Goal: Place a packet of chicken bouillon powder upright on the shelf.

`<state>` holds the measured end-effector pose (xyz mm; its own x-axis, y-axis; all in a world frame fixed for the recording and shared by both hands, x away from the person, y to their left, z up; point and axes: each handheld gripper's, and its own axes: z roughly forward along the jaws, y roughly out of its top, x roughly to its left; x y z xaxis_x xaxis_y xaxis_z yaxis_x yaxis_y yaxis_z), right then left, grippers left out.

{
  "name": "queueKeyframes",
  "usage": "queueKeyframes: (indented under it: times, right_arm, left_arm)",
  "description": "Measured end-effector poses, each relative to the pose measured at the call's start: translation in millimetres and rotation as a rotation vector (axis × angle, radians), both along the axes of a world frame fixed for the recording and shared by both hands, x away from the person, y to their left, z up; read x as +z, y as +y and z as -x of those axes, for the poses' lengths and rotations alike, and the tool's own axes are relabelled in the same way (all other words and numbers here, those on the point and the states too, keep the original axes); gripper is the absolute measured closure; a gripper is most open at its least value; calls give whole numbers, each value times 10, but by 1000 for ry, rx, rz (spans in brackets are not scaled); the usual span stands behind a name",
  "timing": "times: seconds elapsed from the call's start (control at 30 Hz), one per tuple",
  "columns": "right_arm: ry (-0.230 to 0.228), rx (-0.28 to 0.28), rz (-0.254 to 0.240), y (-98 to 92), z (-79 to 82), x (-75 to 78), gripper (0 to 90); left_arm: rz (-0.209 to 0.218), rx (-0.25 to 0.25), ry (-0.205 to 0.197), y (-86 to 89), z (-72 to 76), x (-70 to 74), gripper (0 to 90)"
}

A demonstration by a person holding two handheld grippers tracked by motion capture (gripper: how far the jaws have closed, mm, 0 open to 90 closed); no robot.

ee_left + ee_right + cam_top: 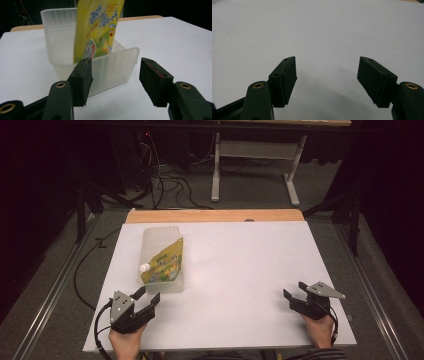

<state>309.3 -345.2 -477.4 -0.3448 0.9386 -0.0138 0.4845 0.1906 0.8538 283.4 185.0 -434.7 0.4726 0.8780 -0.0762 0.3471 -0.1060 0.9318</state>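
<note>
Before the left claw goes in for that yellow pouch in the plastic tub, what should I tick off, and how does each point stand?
1. Left claw open with nothing between its jaws: ok.
2. Yellow pouch inside the translucent tub, leaning upright, white cap at its left edge: ok.
3. Tub's near wall between the claw and the pouch, so a level approach would likely meet the wall first: not ok.
4. Right claw open, far off at the table's right side: ok.
5. White tabletop bare around the tub: ok.
6. How full or stiff the pouch is: cannot tell.
</note>
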Motion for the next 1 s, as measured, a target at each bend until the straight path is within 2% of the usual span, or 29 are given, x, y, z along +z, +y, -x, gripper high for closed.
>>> queueKeyframes:
  times: [0.2, 0.5, 1.0]
  right_arm:
    - [3, -1, 3, 3, -2, 0, 322]
    - [2, -1, 2, 3, -1, 0, 322]
    - [0, -2, 0, 2, 2, 0, 322]
  left_arm:
    - [-20, -41, 1, -136, 31, -55, 441]
    - [-47, -114, 3, -341, -1, -76, 440]
    - [-58, -246, 32, -756, -201, -102, 439]
